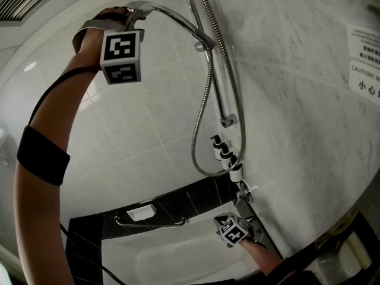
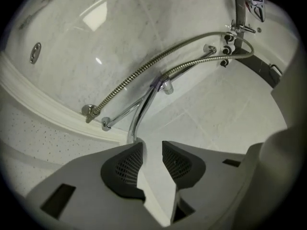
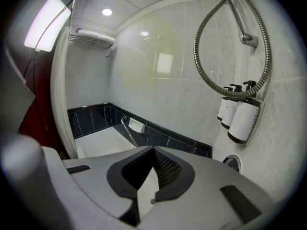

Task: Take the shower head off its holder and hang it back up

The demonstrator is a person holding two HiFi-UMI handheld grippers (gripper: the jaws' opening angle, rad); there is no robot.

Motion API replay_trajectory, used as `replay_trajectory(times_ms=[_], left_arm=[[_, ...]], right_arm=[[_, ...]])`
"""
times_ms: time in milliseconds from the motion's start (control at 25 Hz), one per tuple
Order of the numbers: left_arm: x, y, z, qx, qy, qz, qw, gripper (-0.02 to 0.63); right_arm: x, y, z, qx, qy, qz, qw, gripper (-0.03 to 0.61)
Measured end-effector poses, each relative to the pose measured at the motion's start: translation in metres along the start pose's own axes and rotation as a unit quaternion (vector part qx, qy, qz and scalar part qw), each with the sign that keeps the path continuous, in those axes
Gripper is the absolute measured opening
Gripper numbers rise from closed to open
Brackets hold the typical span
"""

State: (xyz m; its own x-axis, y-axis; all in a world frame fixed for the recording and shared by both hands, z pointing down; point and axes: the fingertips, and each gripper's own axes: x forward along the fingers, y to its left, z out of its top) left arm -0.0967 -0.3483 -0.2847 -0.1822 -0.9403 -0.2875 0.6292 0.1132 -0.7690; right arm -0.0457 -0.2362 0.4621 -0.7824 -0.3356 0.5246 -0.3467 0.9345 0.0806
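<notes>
- Head view: the shower head [image 1: 142, 7] sits high on the wall. Its chrome handle runs away from the left gripper [image 1: 134, 15] into the holder [image 1: 203, 40] on the rail [image 1: 218, 91], so it hangs where the task wants it.
- The left arm is stretched up and nearly straight. This brings the gripper tips right up to the head end, probably the only part within reach from below.
- The right gripper [image 1: 241, 222] hangs low beside the tap [image 1: 244, 193], well below the left gripper and clear of the hose [image 1: 199, 141].
- Left gripper view: the jaws stand narrowly apart. The handle [image 2: 138, 116] runs from the tips forward to the holder, and neither pad visibly presses on it.
- This position suits either a grasp about to close or a release after rehanging.
- Right gripper view: the jaws are closed together on nothing. They point towards the bathtub [image 3: 96, 143], with the hose loop above and to the right.
</notes>
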Motion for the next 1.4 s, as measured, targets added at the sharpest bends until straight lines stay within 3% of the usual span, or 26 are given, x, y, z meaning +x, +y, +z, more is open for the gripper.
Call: replay_trajectory(times_ms=[120,320,440,560,680,920,1080,1400], left_arm=[[-0.023,-0.032,-0.016,-0.038,-0.003,0.005,0.9992,0.013],[-0.082,-0.120,-0.017,-0.155,-0.027,-0.063,0.9855,0.002],[-0.116,-0.194,-0.024,-0.217,-0.028,-0.109,0.9696,0.001],[-0.149,-0.263,-0.029,-0.302,-0.030,-0.158,0.9398,0.001],[-0.185,-0.325,-0.036,-0.415,-0.013,-0.189,0.8901,0.000],[-0.262,-0.439,-0.020,-0.598,0.016,-0.234,0.7664,0.000],[-0.314,-0.501,0.001,-0.669,0.040,-0.255,0.6966,0.000],[-0.397,-0.600,0.045,-0.783,0.110,-0.281,0.5437,0.000]], right_arm=[[0.005,0.008,0.000,-0.002,0.001,0.001,1.000,0.020],[0.008,0.013,0.010,-0.003,-0.002,-0.009,1.000,0.020],[0.004,0.022,0.018,-0.006,-0.001,-0.015,1.000,0.020],[0.003,0.029,0.029,-0.003,-0.005,-0.022,1.000,0.021],[0.010,0.034,0.040,-0.007,-0.016,-0.028,0.999,0.020],[0.024,0.051,0.049,0.003,-0.029,-0.027,0.999,0.021],[0.028,0.064,0.061,0.018,-0.041,-0.018,0.999,0.021],[0.034,0.070,0.090,0.060,-0.079,-0.002,0.995,0.020]])
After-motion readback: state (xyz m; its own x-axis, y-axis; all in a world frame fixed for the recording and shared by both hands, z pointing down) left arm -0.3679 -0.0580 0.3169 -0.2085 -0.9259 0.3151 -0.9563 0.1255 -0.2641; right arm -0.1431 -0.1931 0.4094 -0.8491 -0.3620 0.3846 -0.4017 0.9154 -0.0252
